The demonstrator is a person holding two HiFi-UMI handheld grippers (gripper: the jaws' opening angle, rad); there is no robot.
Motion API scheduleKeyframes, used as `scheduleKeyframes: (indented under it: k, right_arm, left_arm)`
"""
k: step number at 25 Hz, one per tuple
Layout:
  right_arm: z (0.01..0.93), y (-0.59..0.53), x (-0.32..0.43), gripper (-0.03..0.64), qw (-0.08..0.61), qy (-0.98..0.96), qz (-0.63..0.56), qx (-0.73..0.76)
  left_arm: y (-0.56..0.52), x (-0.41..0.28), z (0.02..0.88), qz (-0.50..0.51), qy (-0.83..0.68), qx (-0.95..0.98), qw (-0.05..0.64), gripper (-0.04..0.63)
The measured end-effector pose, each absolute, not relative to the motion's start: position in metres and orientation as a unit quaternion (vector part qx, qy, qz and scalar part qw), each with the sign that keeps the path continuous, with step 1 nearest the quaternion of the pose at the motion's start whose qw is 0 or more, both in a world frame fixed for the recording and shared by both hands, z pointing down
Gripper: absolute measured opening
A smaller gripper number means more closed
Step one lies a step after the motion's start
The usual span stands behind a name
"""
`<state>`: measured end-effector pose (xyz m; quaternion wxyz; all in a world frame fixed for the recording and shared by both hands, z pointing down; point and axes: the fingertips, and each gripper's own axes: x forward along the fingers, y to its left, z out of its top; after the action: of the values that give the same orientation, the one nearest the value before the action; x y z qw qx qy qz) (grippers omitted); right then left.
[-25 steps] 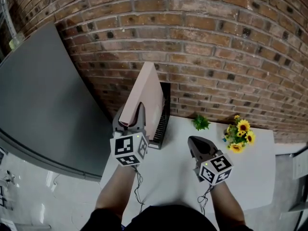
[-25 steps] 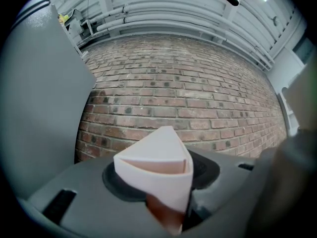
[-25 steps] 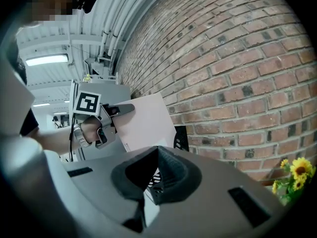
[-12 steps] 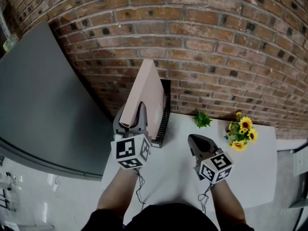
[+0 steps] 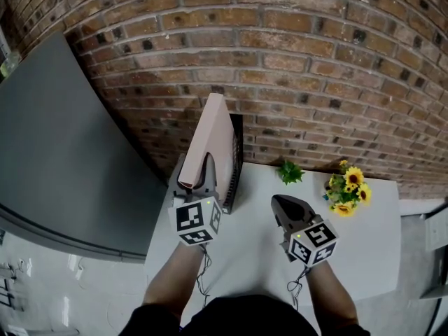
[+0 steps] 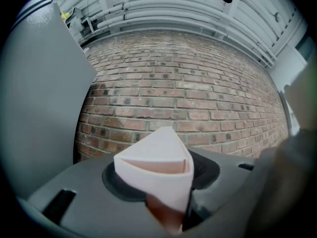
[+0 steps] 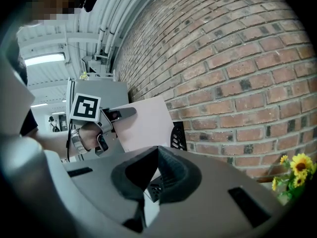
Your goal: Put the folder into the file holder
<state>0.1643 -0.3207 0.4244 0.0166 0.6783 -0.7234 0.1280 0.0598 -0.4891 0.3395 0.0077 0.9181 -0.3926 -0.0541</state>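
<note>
A pale pink folder (image 5: 217,135) stands upright on edge, and my left gripper (image 5: 198,172) is shut on its near lower corner. In the left gripper view the folder (image 6: 158,170) fans out between the jaws. The black mesh file holder (image 5: 236,163) stands against the brick wall, directly right of the folder and touching or almost touching it. The folder's bottom edge is hidden by the gripper. My right gripper (image 5: 287,212) hangs over the white table (image 5: 255,257), shut and empty. In the right gripper view, the folder (image 7: 146,123) overlaps the holder (image 7: 177,135).
A bunch of sunflowers (image 5: 348,191) and a small green plant (image 5: 289,171) stand at the table's back right by the brick wall. A large grey panel (image 5: 63,152) slopes along the left side, close to the table's left edge.
My left gripper and the folder have shifted slightly right, closer to the file holder. The right gripper has stayed where it was.
</note>
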Motion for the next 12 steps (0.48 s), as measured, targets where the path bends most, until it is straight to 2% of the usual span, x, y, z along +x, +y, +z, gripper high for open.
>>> scheduleKeyframes:
  k: [12]
  right_arm:
    - [0.435, -0.317, 0.172, 0.003, 0.014, -0.711, 0.141, 0.689]
  left_arm:
    - [-0.493, 0.079, 0.382, -0.021, -0.394, 0.919, 0.006, 0.193]
